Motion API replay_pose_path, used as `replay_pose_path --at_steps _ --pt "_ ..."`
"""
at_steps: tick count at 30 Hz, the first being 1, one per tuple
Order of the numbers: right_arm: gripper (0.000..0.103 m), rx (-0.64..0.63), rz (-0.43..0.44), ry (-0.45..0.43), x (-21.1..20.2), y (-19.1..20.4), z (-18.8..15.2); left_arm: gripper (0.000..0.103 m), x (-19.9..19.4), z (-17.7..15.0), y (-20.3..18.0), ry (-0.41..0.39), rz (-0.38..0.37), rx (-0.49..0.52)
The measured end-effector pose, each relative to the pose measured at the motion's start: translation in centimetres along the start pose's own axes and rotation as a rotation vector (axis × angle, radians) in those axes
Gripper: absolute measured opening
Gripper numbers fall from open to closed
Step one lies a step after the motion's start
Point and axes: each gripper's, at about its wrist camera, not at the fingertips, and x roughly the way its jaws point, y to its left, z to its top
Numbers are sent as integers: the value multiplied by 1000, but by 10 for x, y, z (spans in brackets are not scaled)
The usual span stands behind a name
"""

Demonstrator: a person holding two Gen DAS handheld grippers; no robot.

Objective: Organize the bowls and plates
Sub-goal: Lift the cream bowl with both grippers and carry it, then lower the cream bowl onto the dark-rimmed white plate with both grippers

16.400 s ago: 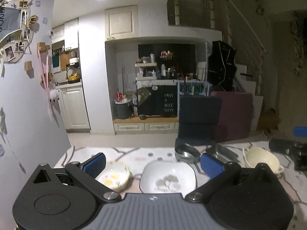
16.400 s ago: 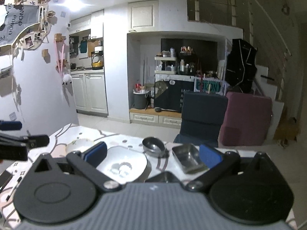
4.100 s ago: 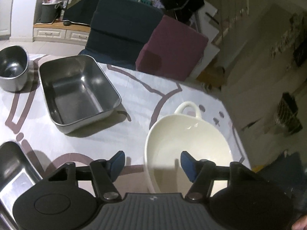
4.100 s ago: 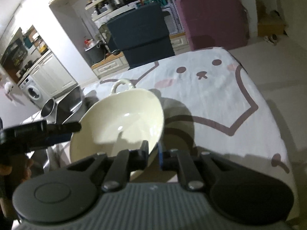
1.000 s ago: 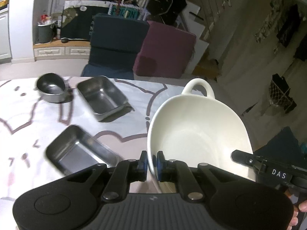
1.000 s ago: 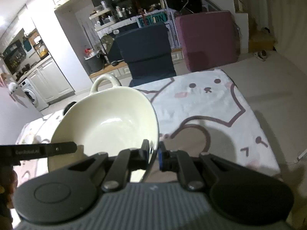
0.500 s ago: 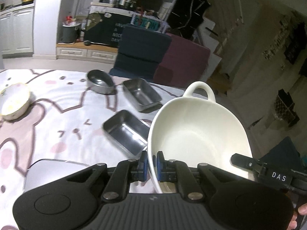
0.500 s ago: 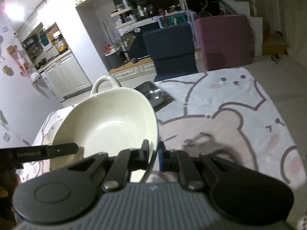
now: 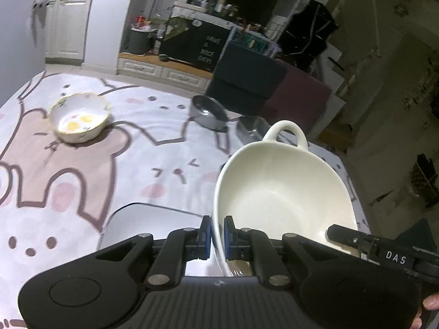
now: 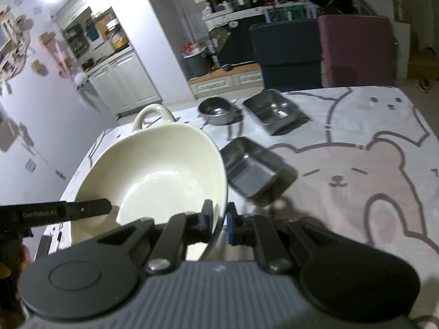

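Open cloth to the left and far right; metal ware crowds the middle and far edge.

A wide bare stretch of the bear-printed white tablecloth [image 9: 82,170] is left between the yellow-flowered scalloped ceramic bowl [image 9: 79,120] and the pale square plate [image 9: 153,219] lying just below the left gripper [image 9: 217,234]. The far edge is blocked by the round steel bowl [image 10: 218,110] and, just beside it, the rectangular steel tray [image 10: 273,111]. A second rectangular steel tray [image 10: 253,170] stands close beside the large cream two-handled bowl [image 10: 153,175] clamped by both grippers. Right of these trays the cloth is unobstructed.
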Motion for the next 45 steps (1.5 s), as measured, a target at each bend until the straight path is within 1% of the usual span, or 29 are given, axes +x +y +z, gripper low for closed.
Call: replay_pose_path --at_steps 10,13,17,22,28,31,37,40,45 --pt "12 -110 28 101 54 56 -5 9 1 -16 77 19 40 -123" --pt "12 -153 29 130 67 69 -9 9 3 -22 90 25 52 -149" --pt "12 -180 30 168 85 77 -11 9 14 -28 103 58 60 -169" --pt "12 -191 3 214 95 76 -20 9 31 -28 109 89 67 -159" --pt "13 -147 -24 280 110 68 -36 9 50 -29 108 132 90 -126" --pt "14 -132 -35 305 120 66 -38 9 57 -31 107 153 98 -115" --pt "14 -103 -54 337 132 61 -48 9 67 -34 109 182 120 -113" --pt "14 -99 -57 351 137 62 -50 10 69 -34 111 183 129 -118" --pt "14 -114 -59 350 142 67 -49 10 69 -33 112 180 141 -120"
